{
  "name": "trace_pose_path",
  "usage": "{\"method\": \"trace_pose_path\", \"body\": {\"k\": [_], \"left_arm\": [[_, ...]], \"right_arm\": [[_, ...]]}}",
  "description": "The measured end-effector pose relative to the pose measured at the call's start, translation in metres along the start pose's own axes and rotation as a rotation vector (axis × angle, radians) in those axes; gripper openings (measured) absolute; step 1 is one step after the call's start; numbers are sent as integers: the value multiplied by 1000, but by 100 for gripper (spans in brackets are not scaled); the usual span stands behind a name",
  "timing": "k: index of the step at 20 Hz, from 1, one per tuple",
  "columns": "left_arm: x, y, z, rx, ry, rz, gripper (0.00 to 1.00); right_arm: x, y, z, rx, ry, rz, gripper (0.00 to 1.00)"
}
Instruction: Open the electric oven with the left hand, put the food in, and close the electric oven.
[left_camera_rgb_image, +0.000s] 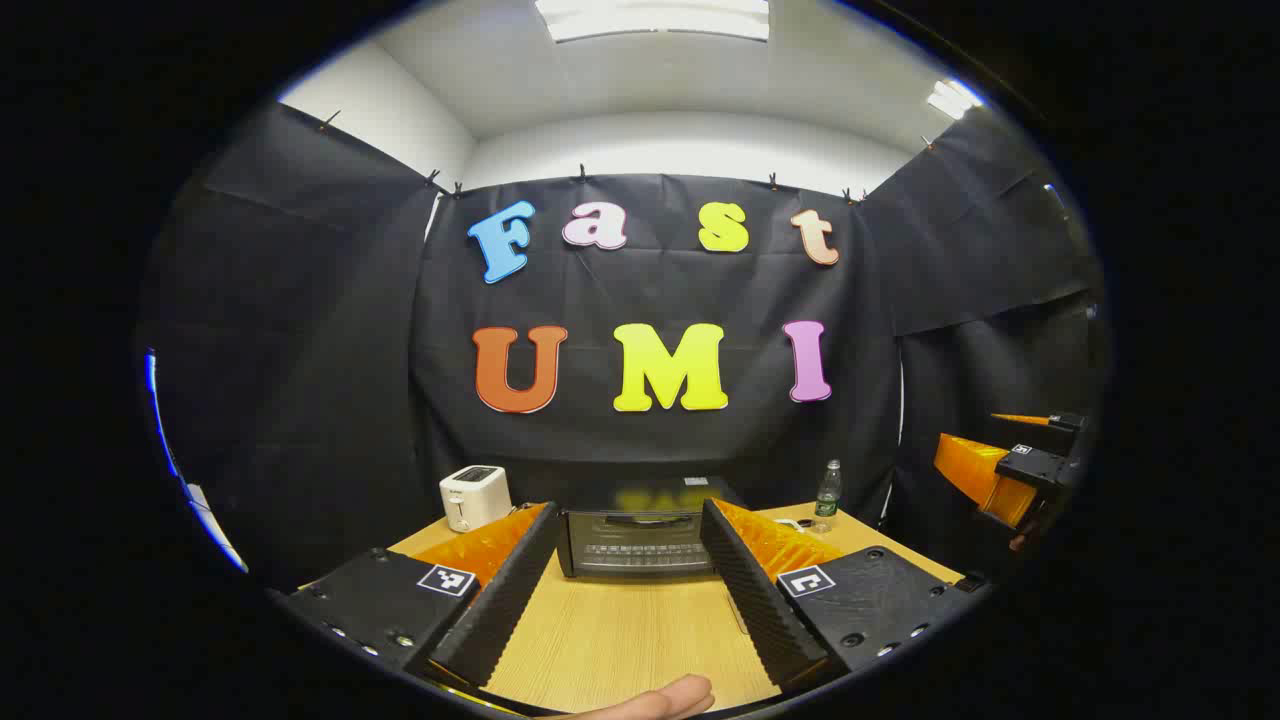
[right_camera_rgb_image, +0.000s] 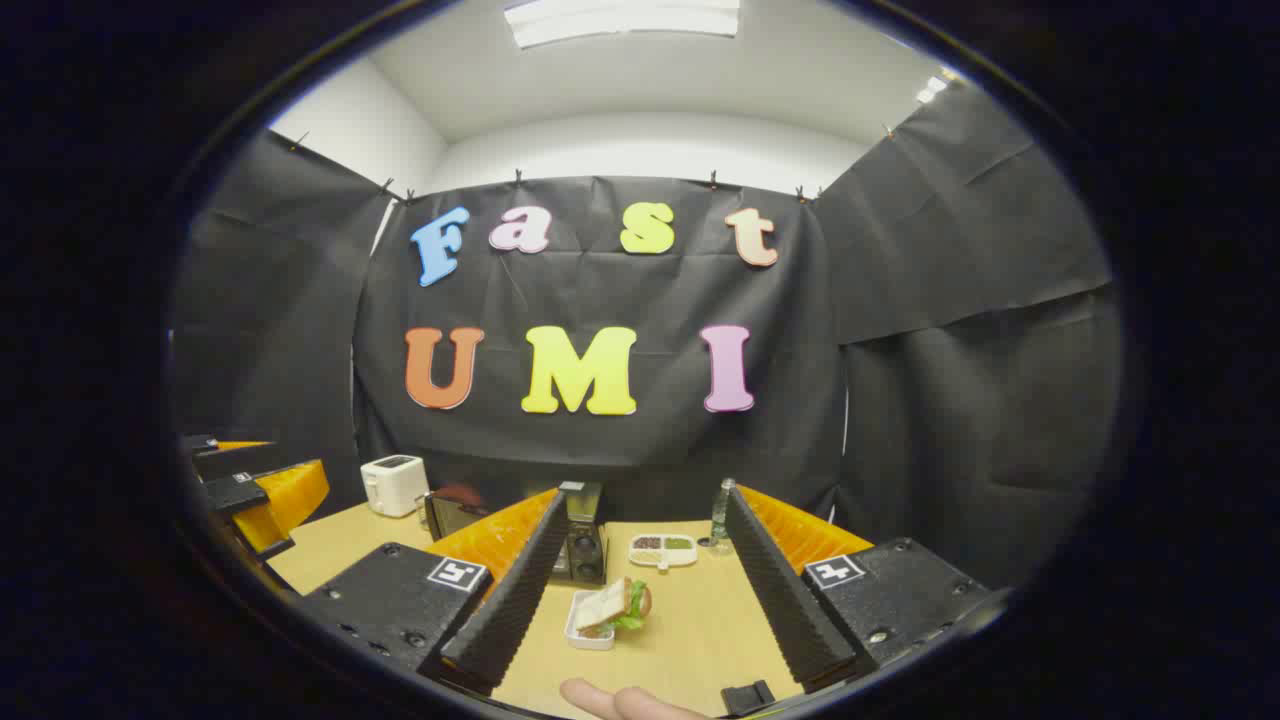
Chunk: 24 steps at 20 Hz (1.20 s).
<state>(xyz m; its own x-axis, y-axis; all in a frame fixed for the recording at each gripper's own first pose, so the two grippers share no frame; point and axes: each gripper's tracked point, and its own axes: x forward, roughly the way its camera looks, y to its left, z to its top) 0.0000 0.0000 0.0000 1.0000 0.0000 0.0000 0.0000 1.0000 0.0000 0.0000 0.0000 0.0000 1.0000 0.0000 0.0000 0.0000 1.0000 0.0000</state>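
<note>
Wood table (left_camera_rgb_image: 620, 640) bears the shut oven (left_camera_rgb_image: 640, 540); both grippers (left (left_camera_rgb_image: 625, 590), right (right_camera_rgb_image: 640, 600)) gape empty; step 1 pending: left must grasp its door handle

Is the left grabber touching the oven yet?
Apart. In the left gripper view, the left gripper is open, and bare table shows between its fingertips and the closed oven farther back.

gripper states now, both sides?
Left gripper: open, empty, facing the closed oven.
Right gripper: open, empty, sandwich lies between its fingers, untouched.
</note>
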Motion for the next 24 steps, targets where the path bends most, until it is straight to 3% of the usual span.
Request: {"method": "trace_pose_path", "body": {"k": [16, 21, 24], "left_arm": [[13, 6, -10, -35, 21, 8, 94], [68, -6, -28, -92, 63, -49, 93], [112, -4, -43, -53, 96, -52, 93]], "right_arm": [[9, -17, -13, 12, 17, -19, 97], [14, -27, -16, 17, 15, -24, 97], [16, -33, -19, 21, 10, -28, 97]]}}
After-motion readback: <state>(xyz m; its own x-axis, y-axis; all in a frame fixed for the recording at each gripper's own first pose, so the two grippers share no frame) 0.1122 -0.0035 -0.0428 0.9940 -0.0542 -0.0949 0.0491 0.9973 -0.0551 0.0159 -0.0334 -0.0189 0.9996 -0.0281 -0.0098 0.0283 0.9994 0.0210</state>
